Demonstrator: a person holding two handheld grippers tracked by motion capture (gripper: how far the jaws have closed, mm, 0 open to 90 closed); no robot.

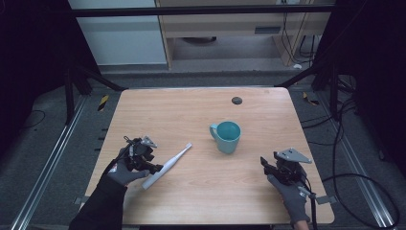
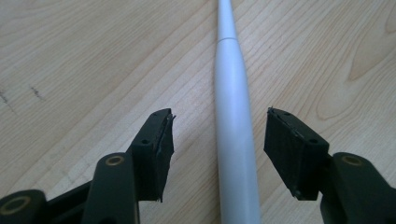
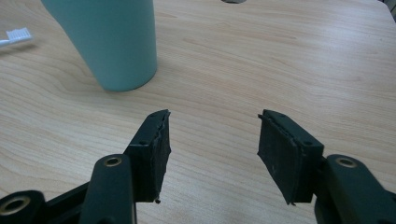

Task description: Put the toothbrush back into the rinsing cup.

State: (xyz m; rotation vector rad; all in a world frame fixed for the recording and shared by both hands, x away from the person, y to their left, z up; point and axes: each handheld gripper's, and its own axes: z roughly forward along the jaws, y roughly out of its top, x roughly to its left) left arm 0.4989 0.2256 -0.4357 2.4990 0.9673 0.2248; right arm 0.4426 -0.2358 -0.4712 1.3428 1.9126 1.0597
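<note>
A white electric toothbrush (image 1: pixel 170 163) lies slanted on the wooden table (image 1: pixel 191 110), bristle end toward the mug. My left gripper (image 1: pixel 152 167) stands open over its thick handle end. In the left gripper view the handle (image 2: pixel 233 130) runs up between the two jaws of the left gripper (image 2: pixel 219 116), with a gap on each side. A teal mug (image 1: pixel 226 136) stands upright near the table's middle. My right gripper (image 1: pixel 265 165) rests open at the front right, with nothing between its jaws (image 3: pixel 212 116). The mug (image 3: pixel 112 42) stands ahead and left of it, beside the brush head (image 3: pixel 16 35).
A small dark disc (image 1: pixel 236 100) lies near the table's far edge. Black frame legs stand at the far corners, and cables run over the floor on the right. A cabinet stands beyond the table.
</note>
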